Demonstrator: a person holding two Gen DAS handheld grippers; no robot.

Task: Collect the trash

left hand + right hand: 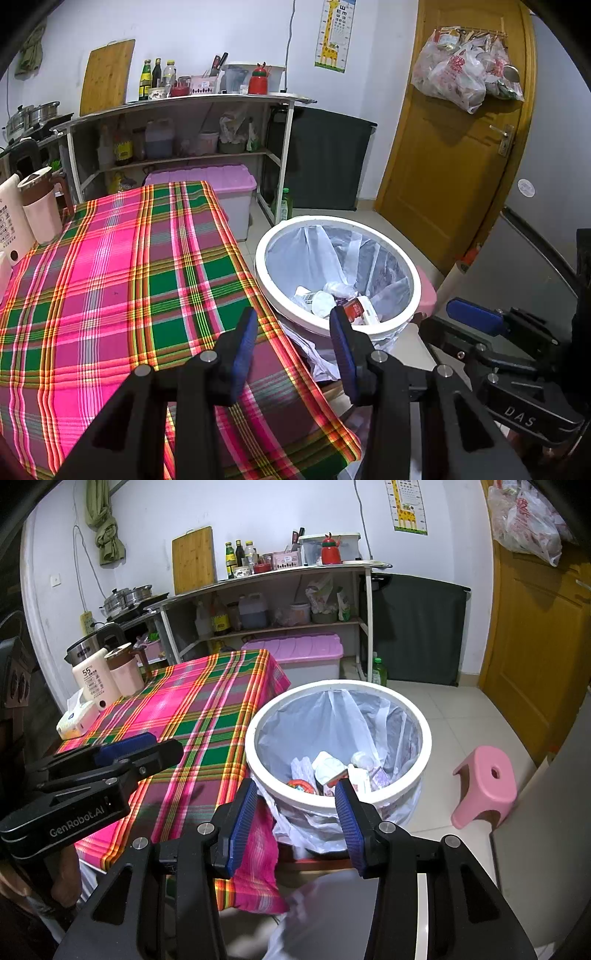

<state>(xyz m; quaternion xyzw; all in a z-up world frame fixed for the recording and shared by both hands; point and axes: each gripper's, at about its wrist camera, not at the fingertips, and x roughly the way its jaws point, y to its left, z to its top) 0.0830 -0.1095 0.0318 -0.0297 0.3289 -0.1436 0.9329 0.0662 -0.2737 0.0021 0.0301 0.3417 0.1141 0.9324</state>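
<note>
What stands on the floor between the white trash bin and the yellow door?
In the right wrist view, a pink stool stands on the tiled floor between the trash bin and the door. The rest is bare tile.

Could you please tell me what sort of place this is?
Probably a home kitchen: a shelf unit with sauce bottles, steel pots on a burner, and a table with a plaid tablecloth.

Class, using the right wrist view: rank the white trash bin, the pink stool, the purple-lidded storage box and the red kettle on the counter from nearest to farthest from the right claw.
1. White trash bin: directly ahead of the right claw.
2. Pink stool: on the floor, to the right.
3. Purple-lidded storage box: beyond the table, under the shelves.
4. Red kettle: on the counter by the back wall.
</note>
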